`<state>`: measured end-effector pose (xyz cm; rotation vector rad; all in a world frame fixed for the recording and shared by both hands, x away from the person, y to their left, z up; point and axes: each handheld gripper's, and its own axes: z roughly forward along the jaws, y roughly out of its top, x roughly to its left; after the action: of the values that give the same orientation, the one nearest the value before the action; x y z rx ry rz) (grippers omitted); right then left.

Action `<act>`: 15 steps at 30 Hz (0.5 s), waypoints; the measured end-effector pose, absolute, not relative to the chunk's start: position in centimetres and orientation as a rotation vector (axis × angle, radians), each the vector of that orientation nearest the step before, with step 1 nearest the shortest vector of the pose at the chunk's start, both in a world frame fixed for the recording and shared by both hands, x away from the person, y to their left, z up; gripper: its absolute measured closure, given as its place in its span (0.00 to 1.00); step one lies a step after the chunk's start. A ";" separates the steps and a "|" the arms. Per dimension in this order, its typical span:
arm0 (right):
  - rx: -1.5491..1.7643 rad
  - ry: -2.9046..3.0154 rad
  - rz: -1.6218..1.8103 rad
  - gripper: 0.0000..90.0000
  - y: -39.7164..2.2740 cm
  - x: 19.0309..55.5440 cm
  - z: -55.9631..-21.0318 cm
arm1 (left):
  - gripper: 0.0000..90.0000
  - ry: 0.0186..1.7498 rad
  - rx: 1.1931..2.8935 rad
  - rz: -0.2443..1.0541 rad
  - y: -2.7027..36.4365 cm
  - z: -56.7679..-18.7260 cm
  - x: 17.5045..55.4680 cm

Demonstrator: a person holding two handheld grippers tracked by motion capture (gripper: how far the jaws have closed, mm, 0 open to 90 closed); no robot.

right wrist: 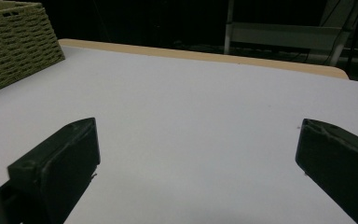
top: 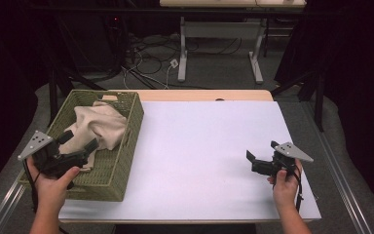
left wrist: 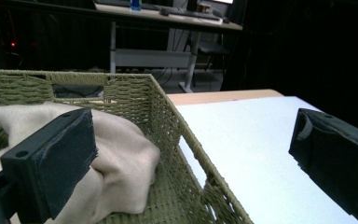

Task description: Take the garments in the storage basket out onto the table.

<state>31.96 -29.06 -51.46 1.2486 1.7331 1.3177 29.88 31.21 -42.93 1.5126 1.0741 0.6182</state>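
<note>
A green woven basket stands at the table's left side with a crumpled beige cloth inside it. My left gripper hovers over the basket's near end, just in front of the cloth, open with nothing pressed between its pads. In the left gripper view the cloth lies beyond the left jaw and the basket wall runs between the jaws of the left gripper. My right gripper is held low over the white mat at the right. It stands open and empty in the right gripper view.
A white mat covers most of the wooden table. The basket's corner shows far left in the right gripper view. Behind the table stand a desk frame and floor cables.
</note>
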 end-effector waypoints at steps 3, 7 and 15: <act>1.244 1.728 1.311 0.00 -29.1 31.9 -51.4 | 0.01 1.073 1.531 0.614 31.5 -42.4 30.5; 1.246 1.733 1.312 0.00 -29.1 32.0 -51.5 | 0.01 1.090 1.542 0.621 32.0 -41.7 31.2; 1.243 1.740 1.307 0.00 -29.1 32.0 -51.5 | 0.01 1.153 1.545 0.647 32.7 -40.6 32.9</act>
<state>31.98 -29.14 -51.53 1.2426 1.7403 1.3070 32.87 32.70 -40.63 1.5446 1.1533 0.6474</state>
